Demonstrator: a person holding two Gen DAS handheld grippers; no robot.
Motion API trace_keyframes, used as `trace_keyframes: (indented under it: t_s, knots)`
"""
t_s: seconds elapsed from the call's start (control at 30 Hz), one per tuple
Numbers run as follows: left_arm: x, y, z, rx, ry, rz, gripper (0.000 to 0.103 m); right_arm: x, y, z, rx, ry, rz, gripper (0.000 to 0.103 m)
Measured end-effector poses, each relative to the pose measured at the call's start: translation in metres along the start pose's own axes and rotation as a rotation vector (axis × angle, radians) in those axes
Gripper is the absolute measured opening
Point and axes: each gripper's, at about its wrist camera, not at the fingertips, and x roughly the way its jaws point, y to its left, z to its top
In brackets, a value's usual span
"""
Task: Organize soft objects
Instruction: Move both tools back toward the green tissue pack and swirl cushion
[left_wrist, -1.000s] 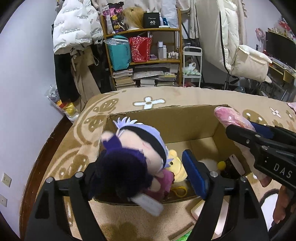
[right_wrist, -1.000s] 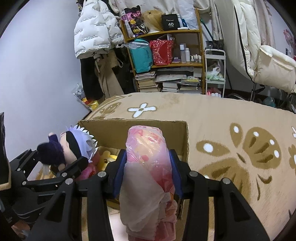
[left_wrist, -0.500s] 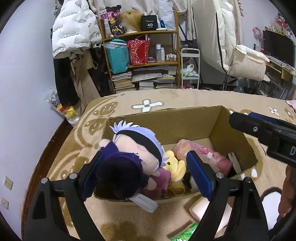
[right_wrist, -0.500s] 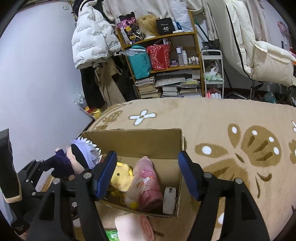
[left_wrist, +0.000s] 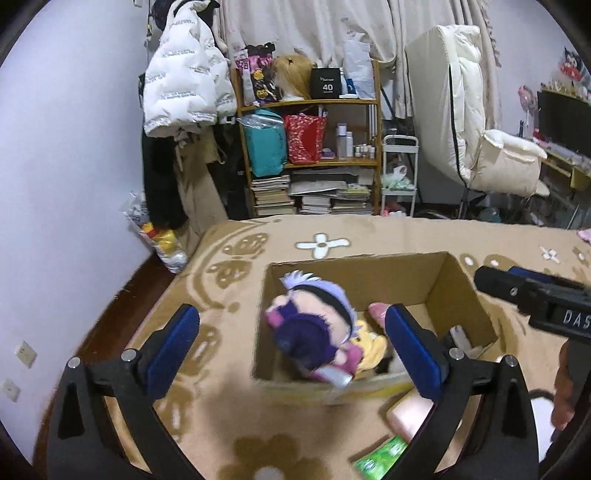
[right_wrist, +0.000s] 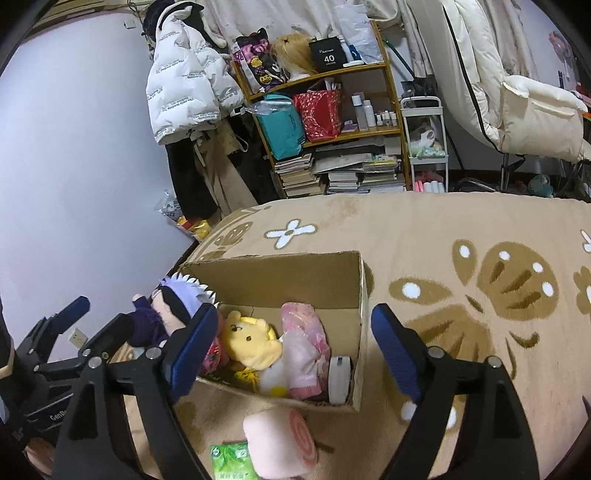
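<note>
Corrugated cardboard box (right_wrist: 295, 275) ahead of both tongs, on fleecy tan rug (right_wrist: 461, 229). Left gripper (left_wrist: 291, 338), right gripper (right_wrist: 293, 341): jaws just opened wide, released, nothing between. Fuzzy lavender-haired plush doll (left_wrist: 314, 314), yellow bear (right_wrist: 251, 338), crinkly pink bundle (right_wrist: 304, 339) inside. Box labelled "40" (left_wrist: 327, 84) far behind.

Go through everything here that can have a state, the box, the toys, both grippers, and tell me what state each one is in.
Cardboard box: open-topped, upright on the carpet.
Purple-haired doll: released, lying in the box's left end.
Yellow bear plush: lying inside the box.
Pink wrapped bundle: lying inside the box.
Pink roll: outside the box, on the carpet.
Left gripper: open, nothing gripped, jaws just opened.
Right gripper: open, nothing gripped, jaws just opened.
</note>
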Motion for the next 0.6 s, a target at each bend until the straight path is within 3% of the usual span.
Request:
trace_keyframes:
  t_s: [0.07, 0.17, 0.6]
  knots:
    - [-0.011, 0.004, -0.003, 0.0, 0.006, 0.023, 0.102, -0.004, 0.0, -0.002, 0.002, 0.001, 0.004, 0.091]
    - [-0.025, 0.01, -0.009, -0.026, 0.024, 0.029, 0.102, -0.012, 0.003, -0.005, -0.005, 0.01, 0.003, 0.103]
    - [-0.069, 0.004, -0.045, -0.051, 0.085, 0.087, 0.102, -0.053, 0.01, -0.033, -0.035, 0.023, 0.007, 0.103]
